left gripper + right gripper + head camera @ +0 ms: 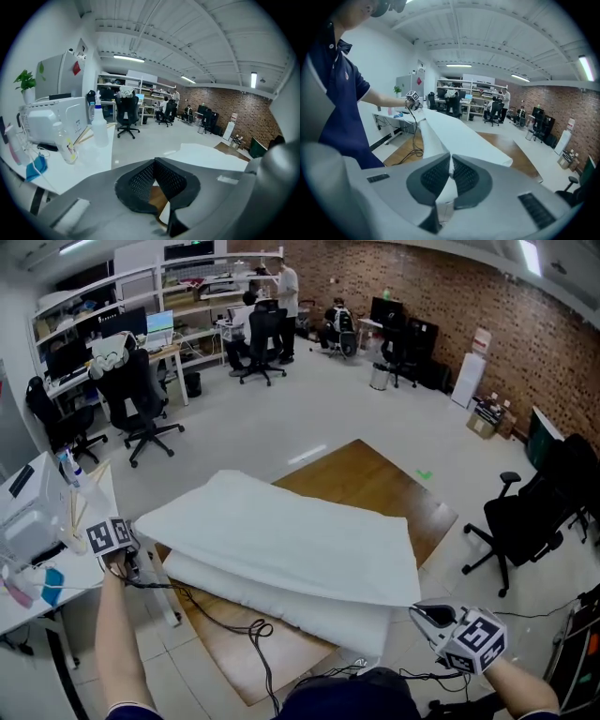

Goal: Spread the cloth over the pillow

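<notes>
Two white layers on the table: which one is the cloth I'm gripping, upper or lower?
The upper one: the cloth is the thin flat sheet pinched in the right gripper; the pillow is the thicker, rounded layer beneath it.

Left claw (154, 162): jaws closed, mesh pads pressed together, with only a thin sliver of the white cloth (281, 540) showing between them. From your head it sits at about 8 o'clock, marker cube up and angled toward you. Your left forearm (117, 643) is bare and runs almost straight out from your body.

Right claw (450, 156): jaws closed on a fold of the cloth, clearly pinched between the pads. It sits at about 4 o'clock, low and close to you. Your right forearm (525, 690) comes in from 5 o'clock.

Both arms are spread wide apart.
</notes>
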Available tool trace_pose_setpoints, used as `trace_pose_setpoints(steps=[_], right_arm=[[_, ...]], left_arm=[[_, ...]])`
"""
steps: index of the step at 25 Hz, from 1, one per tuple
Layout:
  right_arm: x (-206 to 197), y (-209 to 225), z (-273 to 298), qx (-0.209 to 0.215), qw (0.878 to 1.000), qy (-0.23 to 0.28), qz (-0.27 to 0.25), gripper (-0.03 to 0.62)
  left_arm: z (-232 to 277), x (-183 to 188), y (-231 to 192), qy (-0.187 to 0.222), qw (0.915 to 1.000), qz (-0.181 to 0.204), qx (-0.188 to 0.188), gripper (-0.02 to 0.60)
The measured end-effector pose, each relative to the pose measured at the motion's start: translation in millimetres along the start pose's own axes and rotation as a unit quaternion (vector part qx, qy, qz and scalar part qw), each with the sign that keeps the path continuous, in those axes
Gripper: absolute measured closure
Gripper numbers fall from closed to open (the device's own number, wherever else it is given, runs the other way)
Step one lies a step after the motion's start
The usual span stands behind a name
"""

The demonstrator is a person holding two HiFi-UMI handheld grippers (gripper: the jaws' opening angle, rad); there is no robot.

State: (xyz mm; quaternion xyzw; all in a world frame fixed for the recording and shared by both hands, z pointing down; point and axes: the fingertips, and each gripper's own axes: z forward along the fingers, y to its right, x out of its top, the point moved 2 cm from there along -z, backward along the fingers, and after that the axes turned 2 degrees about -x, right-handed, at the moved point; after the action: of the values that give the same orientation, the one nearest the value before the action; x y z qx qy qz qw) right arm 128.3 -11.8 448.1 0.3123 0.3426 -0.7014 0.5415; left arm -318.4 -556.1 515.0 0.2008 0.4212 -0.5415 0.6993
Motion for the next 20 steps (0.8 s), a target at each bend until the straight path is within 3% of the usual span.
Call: trace_pose_setpoints(steps=[11, 20], right_arm=[[-36.0, -50.9, 4.6, 0.07, 0.997, -0.043, 0.006, 0.579], [-70.9, -79.9, 16.7, 0.122, 0.989, -0.079, 0.016, 0.579]], left_arm=[[-10.4, -35.9, -32.0, -0.021, 0.9993, -0.01, 0.031, 0.572], [-8.9, -57.7, -44.4, -0.045, 0.9959, -0.015, 0.078, 0.574]])
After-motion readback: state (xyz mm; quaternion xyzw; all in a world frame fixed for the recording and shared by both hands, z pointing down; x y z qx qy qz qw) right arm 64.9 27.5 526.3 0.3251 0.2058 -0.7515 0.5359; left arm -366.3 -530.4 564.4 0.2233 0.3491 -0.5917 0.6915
